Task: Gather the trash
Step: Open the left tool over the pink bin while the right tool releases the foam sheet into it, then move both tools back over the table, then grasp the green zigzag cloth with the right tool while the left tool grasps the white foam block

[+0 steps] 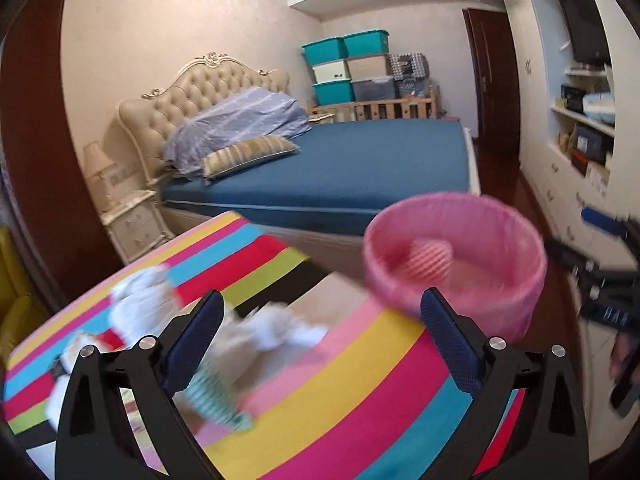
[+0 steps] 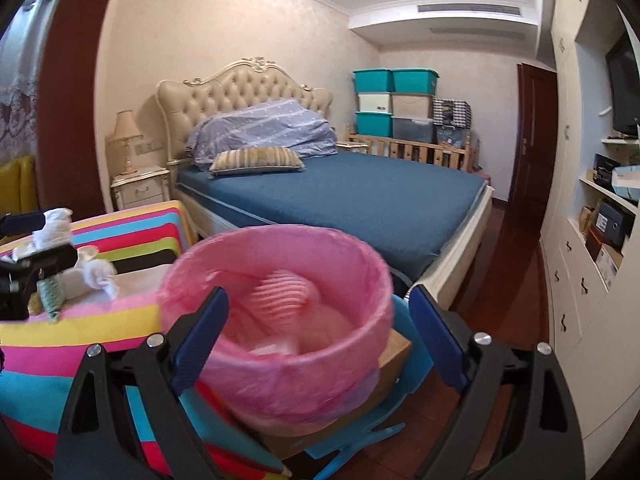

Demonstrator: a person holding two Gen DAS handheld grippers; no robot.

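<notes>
Your left gripper [image 1: 320, 344] hangs wide open over the striped counter [image 1: 360, 392], holding nothing. Between and just beyond its fingers lie crumpled white tissues [image 1: 276, 328], blurred in this view, with more white tissue [image 1: 140, 300] further left on the counter. A green-and-white striped wrapper [image 1: 216, 400] sits low by the left finger [image 1: 196, 340]; whether it touches the finger, you cannot tell.

The pink bin [image 1: 456, 256] stands off the counter's far right edge, lined with a pink bag. Inside it lies a striped pink scrap [image 1: 434, 254].

Your right gripper [image 2: 320, 340] is also spread wide and empty, its fingers flanking the bin [image 2: 280, 320] on either side without clearly touching it. From this view the bin rests on a brown box [image 2: 392, 360], which sits on a blue plastic piece [image 2: 352, 436] above the wooden floor [image 2: 508, 280]. The scrap [image 2: 286, 286] shows against the bin's far inner wall.

At the left of the right view, your left gripper [image 2: 24, 268] appears among the tissues [image 2: 96, 272] on the counter [image 2: 80, 344], with the wrapper [image 2: 50, 298] just below it.

Behind everything stands a bed [image 2: 340, 192] with a blue sheet.
</notes>
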